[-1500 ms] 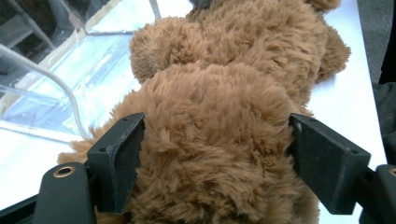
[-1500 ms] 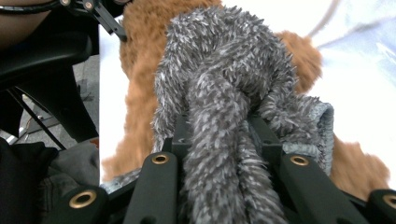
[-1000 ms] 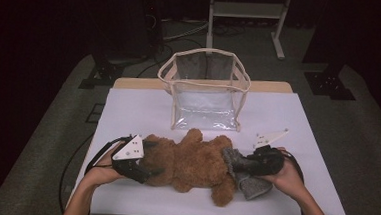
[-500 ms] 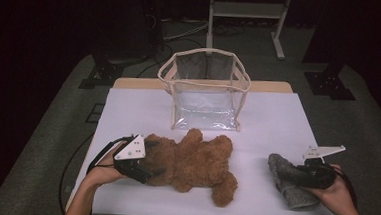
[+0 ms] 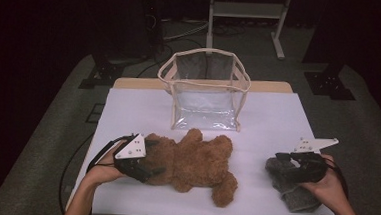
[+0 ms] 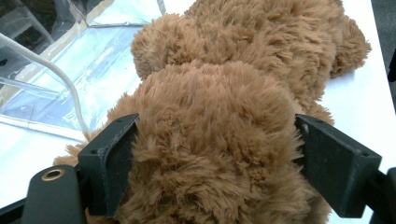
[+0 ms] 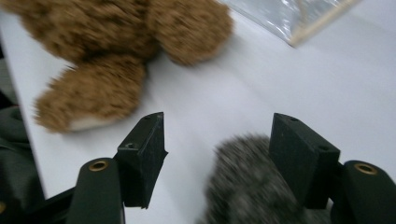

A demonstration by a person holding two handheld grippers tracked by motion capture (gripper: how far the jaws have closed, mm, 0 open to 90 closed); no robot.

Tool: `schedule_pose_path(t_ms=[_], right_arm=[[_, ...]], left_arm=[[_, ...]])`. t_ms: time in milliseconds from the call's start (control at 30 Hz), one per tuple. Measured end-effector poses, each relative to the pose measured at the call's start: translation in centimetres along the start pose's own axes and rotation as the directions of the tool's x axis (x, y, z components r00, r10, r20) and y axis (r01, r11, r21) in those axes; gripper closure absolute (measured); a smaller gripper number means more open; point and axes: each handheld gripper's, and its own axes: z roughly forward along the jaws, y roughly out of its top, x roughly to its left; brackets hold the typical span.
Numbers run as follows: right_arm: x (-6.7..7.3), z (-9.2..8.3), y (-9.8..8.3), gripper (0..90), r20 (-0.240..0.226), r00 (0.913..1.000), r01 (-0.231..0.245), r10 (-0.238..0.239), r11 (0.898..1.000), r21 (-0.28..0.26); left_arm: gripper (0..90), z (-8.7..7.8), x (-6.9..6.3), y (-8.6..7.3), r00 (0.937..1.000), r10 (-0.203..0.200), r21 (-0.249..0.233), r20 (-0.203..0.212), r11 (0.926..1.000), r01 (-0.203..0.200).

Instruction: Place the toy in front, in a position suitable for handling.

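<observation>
1. The table (image 5: 278,113) is covered with a white sheet and holds everything below.
2. The clear bag (image 5: 205,91) with cream trim stands upright and open at the far middle of the table, its near wall just beyond the bear.
3. The brown teddy bear (image 5: 195,163) lies flat along the near half of the table, left of centre, one leg pointing toward the near edge.
4. The grey fuzzy garment (image 5: 286,186) lies crumpled near the right front corner, well apart from the bear.
5. The left gripper (image 5: 147,167) lies level at the bear's left end. In the left gripper view its jaws press into the plush (image 6: 210,140) from both sides, so it is clamped on the bear.
6. The right gripper (image 5: 288,161) sits over the grey garment. Its jaws have just been opening; in the right gripper view they stand wide apart, and the grey fabric (image 7: 247,186) lies low between them, against the right-hand one, with no squeeze on it.
</observation>
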Motion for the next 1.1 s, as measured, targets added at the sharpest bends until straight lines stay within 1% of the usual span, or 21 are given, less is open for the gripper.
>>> schedule_pose_path(t_ms=[33, 67, 133, 200, 267, 333, 400, 433, 467, 500, 533, 600, 667, 733, 800, 900, 967, 1067, 1100], right_arm=[[0.0, 0.0, 0.0, 34.8, 0.000, 1.0000, 0.000, 0.000, 1.000, 0.000], [0.7, 0.5, 0.6, 34.3, -0.043, 0.9989, 0.021, -0.021, 1.000, -0.012], [1.6, 1.3, 1.3, 33.8, -0.095, 0.9945, 0.041, -0.043, 0.999, -0.023], [2.5, 2.2, 1.9, 33.2, -0.144, 0.9871, 0.066, -0.070, 0.997, -0.033], [3.5, 3.3, 2.7, 32.8, -0.190, 0.9774, 0.086, -0.093, 0.995, -0.044], [4.5, 4.4, 3.5, 31.9, -0.215, 0.9671, 0.127, -0.136, 0.990, -0.057], [5.4, 5.3, 4.4, 30.8, -0.242, 0.9561, 0.151, -0.165, 0.986, -0.075], [5.8, 5.7, 4.8, 30.0, -0.248, 0.9515, 0.167, -0.182, 0.983, -0.081], [6.2, 6.1, 5.2, 29.4, -0.250, 0.9481, 0.180, -0.196, 0.980, -0.088], [6.2, 6.1, 5.2, 29.4, -0.250, 0.9481, 0.180, -0.196, 0.980, -0.088], [6.6, 7.0, 5.8, 28.8, -0.267, 0.9397, 0.192, -0.214, 0.976, -0.105], [7.0, 7.8, 6.4, 27.6, -0.256, 0.9373, 0.216, -0.236, 0.971, -0.106], [7.3, 8.6, 6.8, 26.6, -0.265, 0.9327, 0.224, -0.244, 0.969, -0.104], [7.6, 9.3, 7.0, 25.3, -0.249, 0.9331, 0.244, -0.260, 0.965, -0.094], [7.6, 9.7, 7.1, 25.0, -0.244, 0.9325, 0.249, -0.266, 0.963, -0.098], [7.5, 10.2, 7.2, 25.0, -0.246, 0.9350, 0.236, -0.256, 0.966, -0.108], [7.5, 10.6, 7.3, 25.0, -0.245, 0.9340, 0.238, -0.260, 0.965, -0.113], [7.7, 11.0, 7.3, 25.1, -0.245, 0.9340, 0.238, -0.260, 0.964, -0.116], [7.9, 11.4, 7.4, 25.5, -0.243, 0.9357, 0.234, -0.256, 0.965, -0.115]], left_arm=[[16.8, 0.0, 0.0, 0.0, 1.0000, 0.000, 0.000, 0.000, 1.0000, 0.000], [16.8, 0.0, 0.1, 0.0, 1.0000, 0.001, 0.001, 0.000, 1.0000, -0.001], [16.6, 0.0, 0.1, 0.0, 1.0000, 0.000, 0.001, -0.001, 1.0000, 0.000], [16.4, -0.1, 0.1, 0.1, 1.0000, 0.000, 0.003, -0.002, 1.0000, 0.000], [16.2, -0.2, 0.2, 0.2, 1.0000, 0.004, 0.008, -0.005, 1.0000, -0.004], [15.9, -0.3, 0.3, 0.2, 0.9999, 0.007, 0.007, -0.009, 0.9999, -0.007], [15.9, -0.6, 0.3, 0.2, 0.9999, 0.006, 0.005, -0.015, 1.0000, -0.006], [15.8, -0.7, 0.3, 0.2, 0.9998, 0.010, 0.005, -0.019, 0.9999, -0.010], [15.9, -0.9, 0.3, 0.2, 0.9997, 0.006, -0.003, -0.023, 1.0000, -0.007], [15.9, -0.9, 0.3, 0.2, 0.9997, 0.006, -0.003, -0.023, 1.0000, -0.007], [15.9, -1.3, 0.3, 0.0, 0.9996, 0.006, -0.009, -0.026, 0.9999, -0.006], [15.8, -1.7, 0.2, -0.3, 0.9993, 0.003, -0.011, -0.038, 0.9999, -0.003], [15.4, -2.0, 0.2, -0.8, 0.9990, -0.010, -0.011, -0.043, 0.9999, 0.010], [14.2, -2.3, 0.3, -1.4, 0.9984, -0.021, -0.001, -0.052, 0.9998, 0.021], [13.5, -2.4, 0.4, -2.1, 0.9975, -0.042, 0.001, -0.057, 0.9991, 0.042], [12.2, -1.9, 0.5, -2.8, 0.9974, -0.053, 0.023, -0.048, 0.9982, 0.055], [12.2, -1.4, 0.5, -3.1, 0.9975, -0.060, 0.031, -0.037, 0.9977, 0.061], [13.3, -0.8, 0.5, -3.3, 0.9964, -0.076, 0.032, -0.037, 0.9965, 0.077], [14.7, -0.6, 0.5, -3.4, 0.9958, -0.082, 0.036, -0.041, 0.9959, 0.083]])
